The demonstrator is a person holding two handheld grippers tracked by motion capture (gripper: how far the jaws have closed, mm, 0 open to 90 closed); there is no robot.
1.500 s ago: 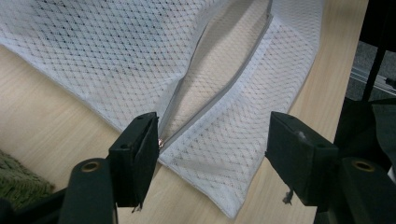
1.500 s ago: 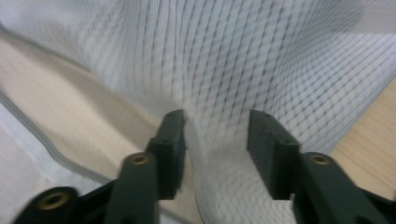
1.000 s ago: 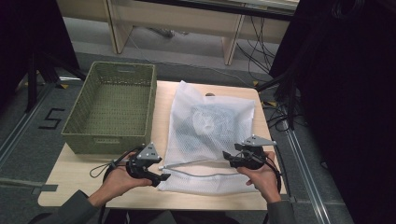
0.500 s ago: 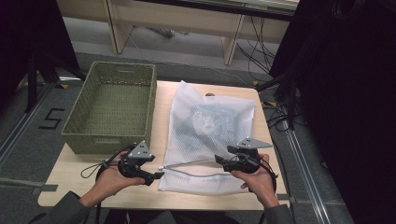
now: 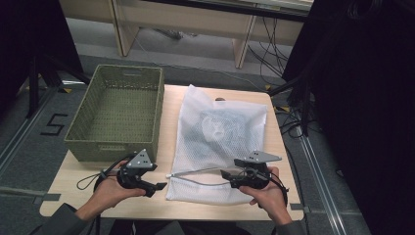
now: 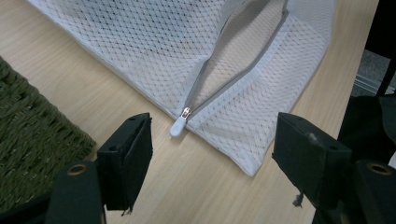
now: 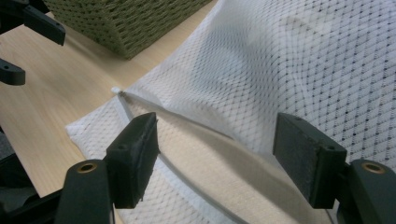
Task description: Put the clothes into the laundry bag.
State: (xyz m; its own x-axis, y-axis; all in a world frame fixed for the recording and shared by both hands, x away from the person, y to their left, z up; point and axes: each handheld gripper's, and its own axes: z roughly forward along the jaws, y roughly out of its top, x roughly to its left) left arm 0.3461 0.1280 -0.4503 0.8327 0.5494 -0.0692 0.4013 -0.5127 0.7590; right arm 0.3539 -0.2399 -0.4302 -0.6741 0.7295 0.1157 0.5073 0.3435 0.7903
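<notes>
While both tools stand open and hold nothing, the scene is entered as follows.

High view: mesh bag flat on the tabletop, long axis running away from the person; dark contents show through its far half. Zipper runs crosswise near the bag's near end and gapes open. Left tool sits just off the bag's near left corner; right tool hovers over the open zipper, right of its middle. Green basket stands beside the bag's left edge, nothing visible inside it.

Left gripper view: jaws set wide, nothing between them. White zipper pull lies straight ahead, between the jaw tips and just beyond them, at the bag's edge; zipper tape leads away from it up and to the right. Basket wall at left.

Right gripper view: jaws set wide over the mesh, the zipper's upper lip raised ahead of them. The pull lies well off toward the left tool.

Judgement: the left tool is much nearer the pull; a short forward reach would bring it between the jaws.
</notes>
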